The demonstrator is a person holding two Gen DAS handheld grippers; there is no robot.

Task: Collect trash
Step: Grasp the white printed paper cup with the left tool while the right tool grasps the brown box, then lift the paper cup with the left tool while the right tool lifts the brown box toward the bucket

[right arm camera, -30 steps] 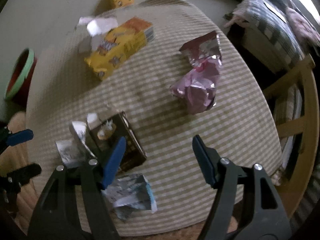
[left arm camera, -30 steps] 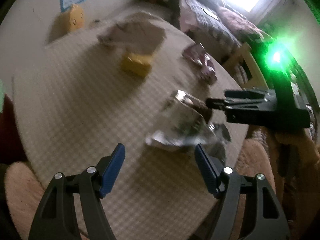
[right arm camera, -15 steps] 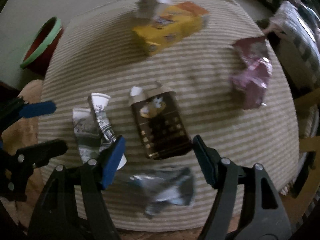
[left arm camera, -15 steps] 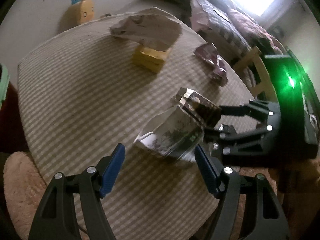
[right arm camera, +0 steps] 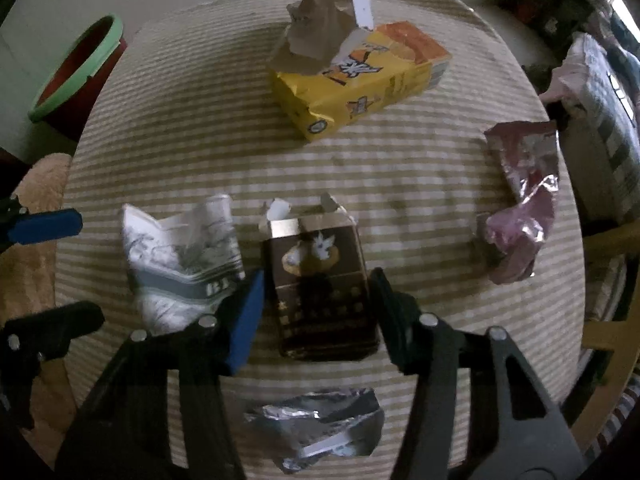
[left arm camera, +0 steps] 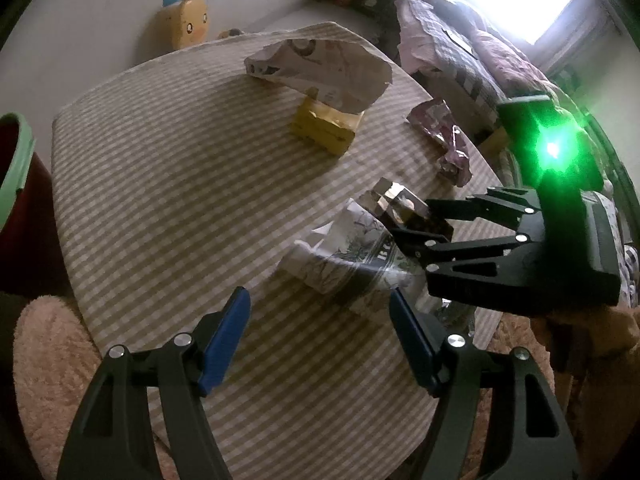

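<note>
Trash is spread over a round bench covered in beige striped cloth, as seen from the left wrist. The left gripper is held released above the near part of the cloth, with nothing between its blue pads. Just beyond its right pad a crumpled white printed paper wrapper is lying, and against the wrapper's far right side a dark brown carton with gold print is found. The right gripper is seen reaching in from the right around that carton. Farther off, a yellow snack box is topped by a torn grey paper bag, and a crumpled pink foil packet is placed near the right edge. A red bin with a green rim is visible at the far left.

From the right wrist, the dark brown carton is framed between the right gripper's jaws, which have just been closing; whether the pads press it cannot be told. The white wrapper is lying to its left, a crumpled silver foil scrap nearer, the yellow box farther, and the pink packet at the right. The red bin is seen at the far left.
</note>
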